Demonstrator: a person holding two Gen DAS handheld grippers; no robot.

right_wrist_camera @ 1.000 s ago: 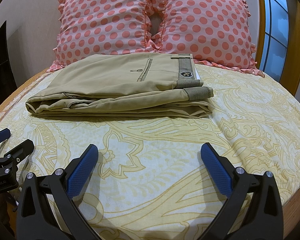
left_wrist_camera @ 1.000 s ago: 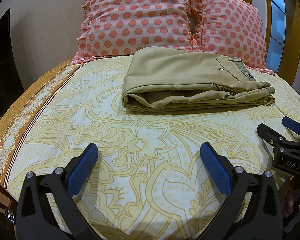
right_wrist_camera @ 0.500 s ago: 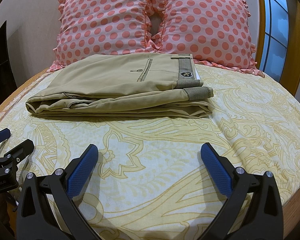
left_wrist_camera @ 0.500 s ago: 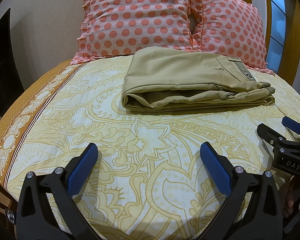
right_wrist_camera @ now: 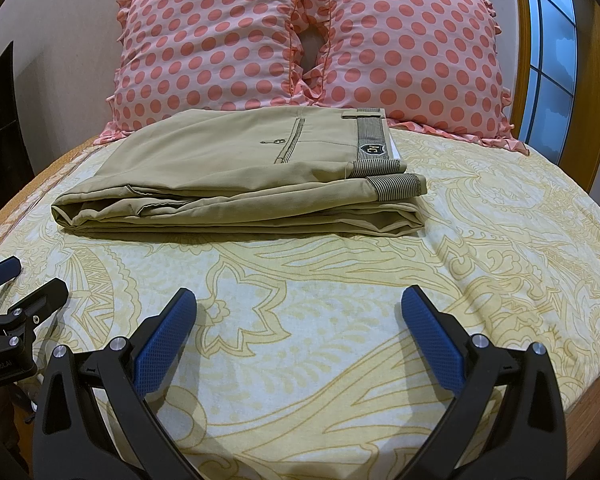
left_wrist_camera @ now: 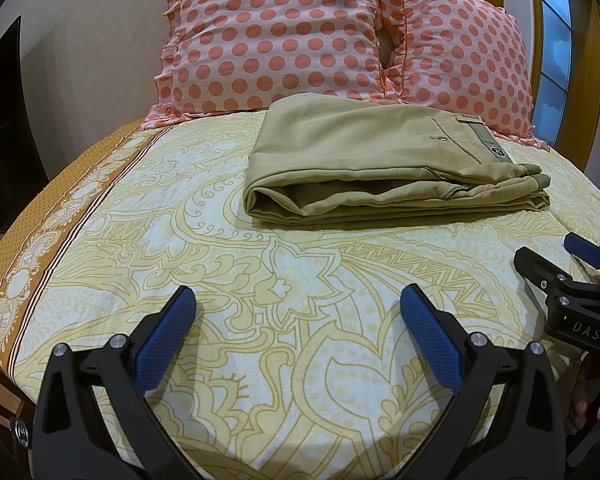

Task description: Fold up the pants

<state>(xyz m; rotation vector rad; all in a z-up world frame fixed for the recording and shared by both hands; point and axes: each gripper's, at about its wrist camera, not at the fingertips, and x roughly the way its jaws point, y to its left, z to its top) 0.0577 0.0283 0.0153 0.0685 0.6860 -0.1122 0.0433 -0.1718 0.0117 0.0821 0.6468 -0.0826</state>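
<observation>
Khaki pants [left_wrist_camera: 384, 168] lie folded in a flat stack on the yellow patterned bed sheet [left_wrist_camera: 260, 280], just in front of the pillows. In the right wrist view the pants [right_wrist_camera: 236, 176] show a striped waistband and a back pocket on top. My left gripper [left_wrist_camera: 298, 308] is open and empty, held over the sheet well short of the pants. My right gripper [right_wrist_camera: 300, 308] is open and empty too, at the same distance. Each gripper shows at the edge of the other's view: the right gripper [left_wrist_camera: 556, 268] and the left gripper [right_wrist_camera: 24, 284].
Two pink polka-dot pillows [right_wrist_camera: 216, 44] [right_wrist_camera: 412, 56] lean against the wall behind the pants. A window with a wooden frame [right_wrist_camera: 552, 52] is at the right. The bed's orange border [left_wrist_camera: 32, 248] and edge run along the left.
</observation>
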